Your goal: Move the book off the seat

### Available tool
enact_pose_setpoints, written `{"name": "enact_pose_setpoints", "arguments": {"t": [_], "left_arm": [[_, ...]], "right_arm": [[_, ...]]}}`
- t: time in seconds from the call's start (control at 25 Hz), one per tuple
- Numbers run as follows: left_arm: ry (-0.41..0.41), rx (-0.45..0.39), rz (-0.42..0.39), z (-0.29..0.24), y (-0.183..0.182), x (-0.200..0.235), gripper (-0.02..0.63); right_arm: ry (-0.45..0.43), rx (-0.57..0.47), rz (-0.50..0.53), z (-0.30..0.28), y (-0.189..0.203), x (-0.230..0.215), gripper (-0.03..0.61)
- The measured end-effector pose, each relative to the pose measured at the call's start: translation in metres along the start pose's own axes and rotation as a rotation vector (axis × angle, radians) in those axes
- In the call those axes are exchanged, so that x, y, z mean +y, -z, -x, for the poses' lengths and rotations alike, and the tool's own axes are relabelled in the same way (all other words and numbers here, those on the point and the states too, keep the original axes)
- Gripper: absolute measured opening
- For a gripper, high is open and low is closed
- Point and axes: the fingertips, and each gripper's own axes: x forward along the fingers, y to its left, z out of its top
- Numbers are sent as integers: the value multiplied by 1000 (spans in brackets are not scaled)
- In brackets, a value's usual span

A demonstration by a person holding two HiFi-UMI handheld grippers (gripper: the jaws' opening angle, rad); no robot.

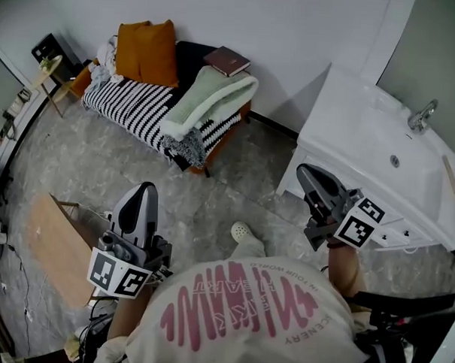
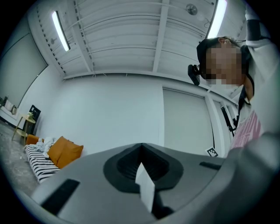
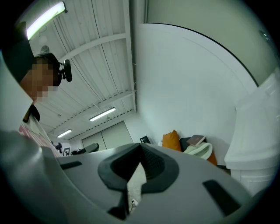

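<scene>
The book (image 1: 227, 61) is lying on the sofa (image 1: 133, 104) across the grey floor (image 1: 211, 203) (left gripper (image 1: 146, 190), right gripper (image 1: 306, 173): jaws clenched, empty).

White walls (image 1: 294, 37) enclose a grey mottled floor (image 1: 123, 165), white washbasin (image 1: 365, 130) and wooden table (image 1: 51, 244).

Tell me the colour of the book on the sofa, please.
Dark reddish brown. The book shows best in the head view.
</scene>
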Motion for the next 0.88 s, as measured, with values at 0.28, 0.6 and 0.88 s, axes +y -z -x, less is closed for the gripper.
{"name": "enact_pose_setpoints", "arguments": {"t": [0.28, 0.6, 0.88], "left_arm": [[5, -10, 58, -75, 15, 44, 8], [37, 17, 56, -155, 23, 79, 8], [30, 29, 58, -190, 30, 103, 8]], "right_arm": [[70, 42, 18, -26, -16, -61, 11], [109, 54, 22, -67, -46, -109, 11], [112, 59, -16, -98, -60, -144, 11]]}}
